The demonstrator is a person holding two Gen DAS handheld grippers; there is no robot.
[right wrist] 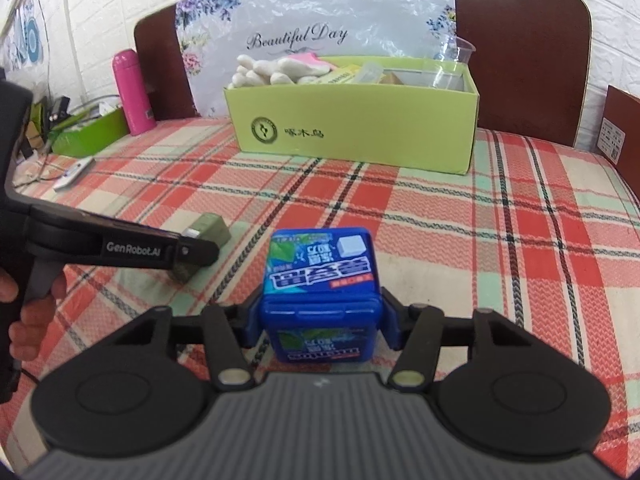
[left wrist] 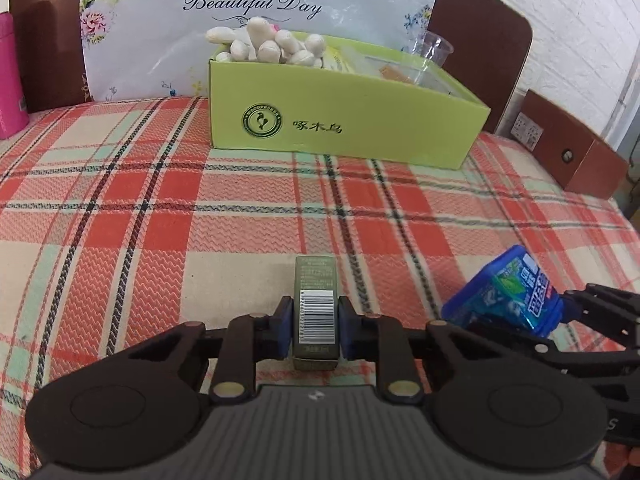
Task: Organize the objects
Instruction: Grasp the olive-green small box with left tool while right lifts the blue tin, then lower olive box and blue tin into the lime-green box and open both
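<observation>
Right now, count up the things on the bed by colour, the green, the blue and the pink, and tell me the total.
Green: 2, the big green box and the small olive carton gripped by the left gripper.
Blue: 1, the blue container gripped by the right gripper.
Pink: 1, the pink bottle, at the far left.
Total: 4.

"Beautiful Day" in script on flowered plastic sheet (left wrist: 256, 20). "啄木鸟" beside round emblem on lime-green cardboard box (left wrist: 340, 128). "GenRobot.AI" on black arm of left tongs (right wrist: 192, 254). Barcode on olive-green carton (left wrist: 315, 312), digits illegible.
</observation>
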